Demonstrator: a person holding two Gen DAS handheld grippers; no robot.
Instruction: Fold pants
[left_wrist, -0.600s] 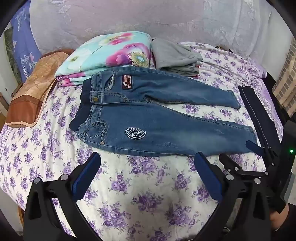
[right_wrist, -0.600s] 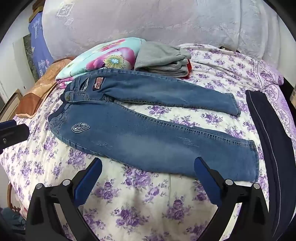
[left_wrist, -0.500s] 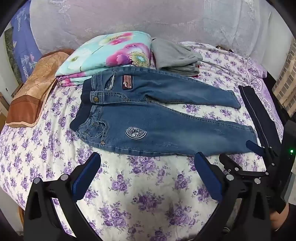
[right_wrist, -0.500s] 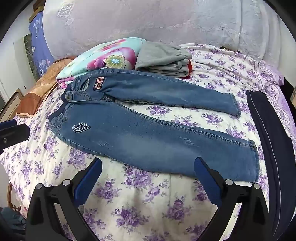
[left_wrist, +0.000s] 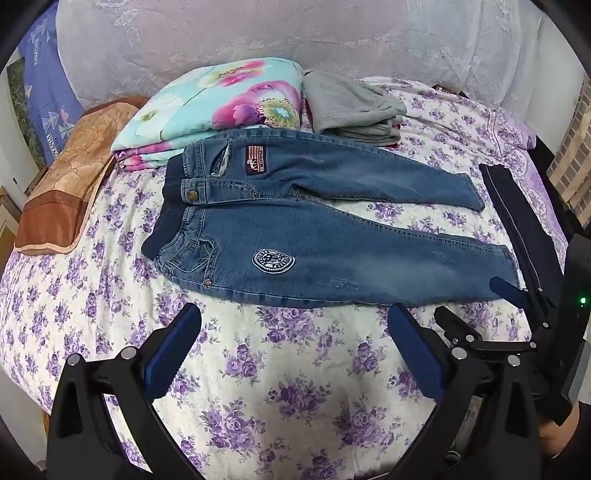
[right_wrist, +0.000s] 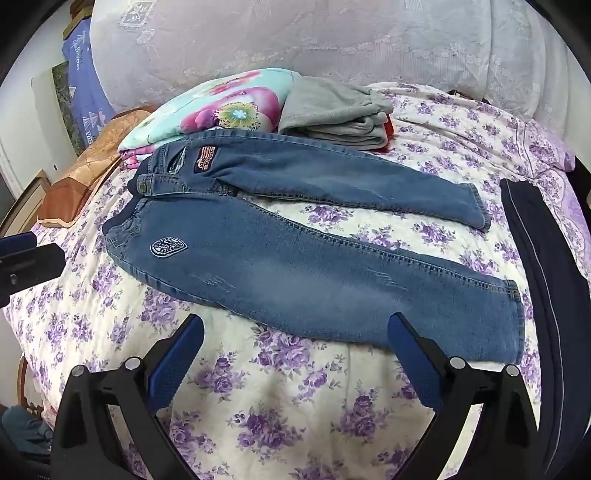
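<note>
1. Left claw (left_wrist: 293, 321): jaws spread wide, nothing held; hovers over the bed (left_wrist: 258, 369) just short of the near edge of the pants (left_wrist: 332, 258), toward the waist end.
2. Right claw (right_wrist: 295, 332): also wide and empty; its right finger sits low over the near leg's hem area, whether touching cannot be told. It also shows at the right edge of the left wrist view.
3. Pants: blue denim, laid flat on the floral bedcover, waistband to the left, legs running right & splayed apart in a V; round patch (left_wrist: 273, 262) on the near leg.
4. Bkgd, not part of the task: folded floral quilt (left_wrist: 221, 99) & grey folded garment (left_wrist: 351, 107) just behind the far leg; dark garment (right_wrist: 546, 277) at the right, near the hems.
5. Step (est.): pre-grasp approach; no fold made yet.
6. Next move (est.) calls for both claws to come down & pinch the near leg's edge, one near the hip, one at the hem, then carry it over onto the far leg, keeping the denim taut so seams line up.
</note>
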